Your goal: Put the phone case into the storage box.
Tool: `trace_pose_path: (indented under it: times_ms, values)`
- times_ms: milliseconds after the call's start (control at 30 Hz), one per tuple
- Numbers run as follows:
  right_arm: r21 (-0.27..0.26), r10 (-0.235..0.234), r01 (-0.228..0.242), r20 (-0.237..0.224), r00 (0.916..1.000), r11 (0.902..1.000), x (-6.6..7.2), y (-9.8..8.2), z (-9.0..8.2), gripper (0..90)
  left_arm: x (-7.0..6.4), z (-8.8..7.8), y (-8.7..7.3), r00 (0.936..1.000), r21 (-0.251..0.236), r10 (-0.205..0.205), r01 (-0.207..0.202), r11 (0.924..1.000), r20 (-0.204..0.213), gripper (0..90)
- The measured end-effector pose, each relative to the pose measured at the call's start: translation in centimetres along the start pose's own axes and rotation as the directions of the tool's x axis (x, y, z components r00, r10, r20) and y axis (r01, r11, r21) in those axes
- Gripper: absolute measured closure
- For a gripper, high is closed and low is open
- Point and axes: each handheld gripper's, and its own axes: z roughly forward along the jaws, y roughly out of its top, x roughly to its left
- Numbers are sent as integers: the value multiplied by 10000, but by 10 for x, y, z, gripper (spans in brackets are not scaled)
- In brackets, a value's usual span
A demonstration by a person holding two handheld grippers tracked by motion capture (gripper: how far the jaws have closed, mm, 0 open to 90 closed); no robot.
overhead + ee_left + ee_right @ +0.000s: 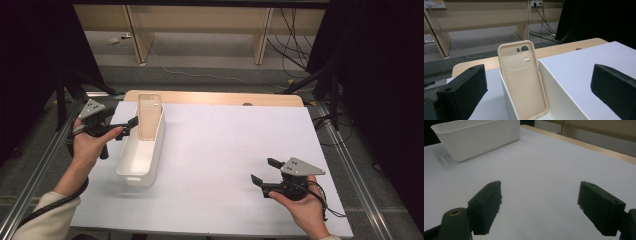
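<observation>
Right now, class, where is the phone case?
In the high view the phone case stands tilted inside the white bin, at its far end on the table's left, beside the open left gripper.

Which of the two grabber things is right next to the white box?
The left gripper, its open jaws beside the white box holding the phone case. The right gripper waits far across the table.

Even overhead light brightens the white table [225, 150] (soft shadows only); beyond the table, the surroundings are dim and grainy.

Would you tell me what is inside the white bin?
A beige phone case leans upright against the far end wall of the white bin. The floor beneath the case's lower edge is hidden.
</observation>
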Motion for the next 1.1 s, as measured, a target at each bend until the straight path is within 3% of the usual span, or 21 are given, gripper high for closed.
trace_pose_path:
  times_ms: [33, 267, 300, 467, 667, 833, 867, 1100]
  values:
    - [198, -22, 23, -6, 10000, 9998, 0, 0, -1, 205, -2, -2, -1, 10000, -29, -6, 6, 10000, 55, 0]
    - [169, 16, -16, -32, 10000, 9999, 0, 1, -1, 205, -18, -12, -11, 9989, -90, 97, -93, 9999, 463, 0]
    - [-122, 88, -89, -81, 9999, 9999, 0, 0, 1, 205, -21, -14, -12, 9984, -74, 184, -180, 9998, 532, 0]
    - [-144, 72, -74, -143, 9999, 9999, 0, 0, 1, 205, -34, -21, -18, 9954, -141, 319, -307, 9994, 901, 0]
    - [-29, -152, 152, 128, 9998, 9999, -2, 1, -2, 204, -47, -28, -28, 9914, -248, 375, -347, 9991, 1255, 0]
    - [-220, -190, 192, 92, 9998, 9996, -2, 0, 0, 204, -58, -33, -40, 9864, -242, 561, -530, 9983, 1545, 0]
    - [-25, -167, 167, 120, 9998, 9999, -2, 1, -2, 204, -60, -34, -42, 9851, -287, 606, -567, 9980, 1612, 0]
    - [-45, -157, 158, 93, 9998, 9999, -1, 1, -2, 204, -72, -43, -51, 9767, -433, 986, -920, 9948, 1904, 0]
